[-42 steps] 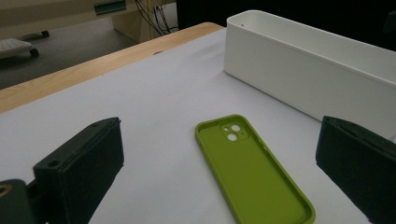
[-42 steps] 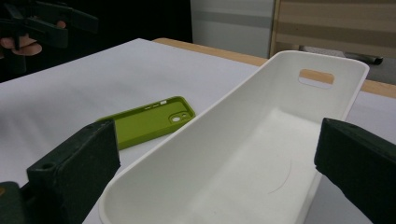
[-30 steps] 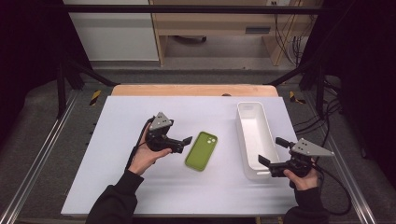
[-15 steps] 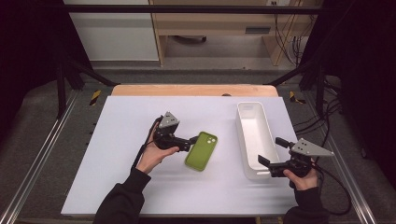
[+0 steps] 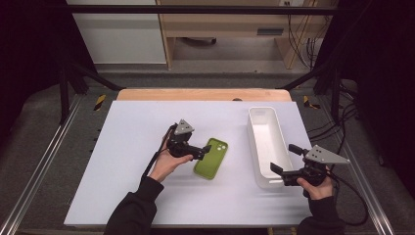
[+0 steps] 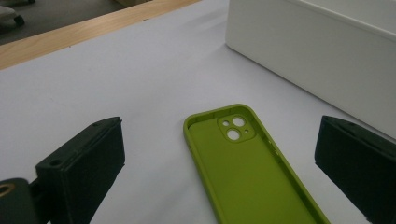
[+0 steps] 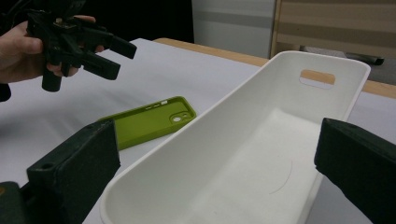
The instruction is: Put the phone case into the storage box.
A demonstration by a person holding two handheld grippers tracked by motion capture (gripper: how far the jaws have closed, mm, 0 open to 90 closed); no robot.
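1. Left gripper (image 5: 204, 151): jaws wide apart, nothing held, straddling green phone case (image 5: 211, 158).
2. Case flat on table, 9 o'clock of white bin (image 5: 260, 115).
3. Advice: lower squarely, pinch long edges.

White table top (image 5: 127, 147) with a wooden strip (image 5: 203, 94) along its far edge. Metal rails (image 5: 44, 161) run down both sides over dark grey floor (image 5: 29, 112). Beyond the table: a pale cabinet panel (image 5: 117, 34) at left, a light wood shelf unit (image 5: 225, 24) at centre, black cables (image 5: 306, 46) hanging at right. Surroundings dark; the table is evenly lit.
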